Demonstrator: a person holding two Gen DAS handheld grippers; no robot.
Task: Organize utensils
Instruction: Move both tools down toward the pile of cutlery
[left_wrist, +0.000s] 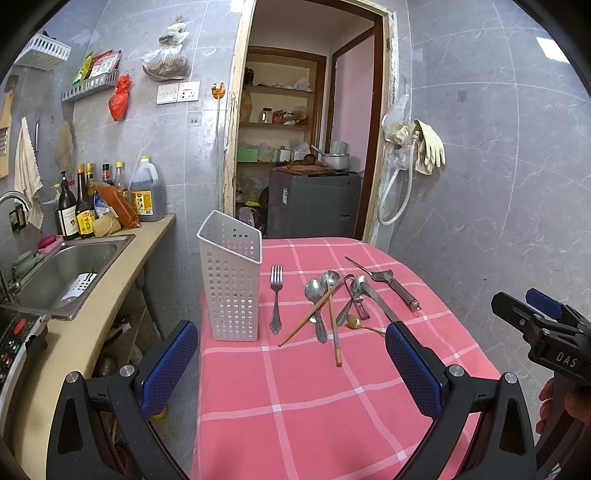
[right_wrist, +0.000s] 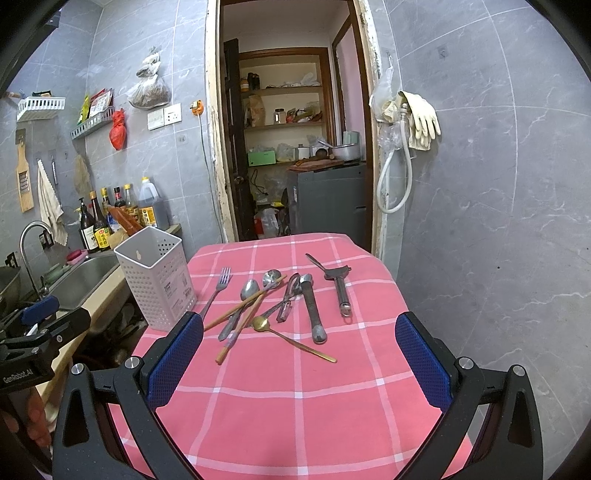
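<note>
A white perforated utensil holder (left_wrist: 231, 280) (right_wrist: 157, 277) stands at the table's far left. To its right lie a fork (left_wrist: 276, 299) (right_wrist: 218, 290), steel spoons (left_wrist: 316, 302) (right_wrist: 249, 291), wooden chopsticks (left_wrist: 314, 314) (right_wrist: 240, 317), a small gold spoon (left_wrist: 360, 325) (right_wrist: 291, 341), a peeler (right_wrist: 286, 299), a thick grey-handled tool (right_wrist: 314, 310) and a steel garlic press (left_wrist: 393, 284) (right_wrist: 341, 288). My left gripper (left_wrist: 291, 369) is open and empty above the near table. My right gripper (right_wrist: 299, 362) is open and empty, just short of the pile.
The table wears a pink checked cloth (left_wrist: 314, 406) (right_wrist: 295, 406). A counter with a steel sink (left_wrist: 70, 269), faucet and bottles (left_wrist: 85, 206) runs along the left. An open doorway (left_wrist: 306, 147) is behind the table. A grey tiled wall is at right.
</note>
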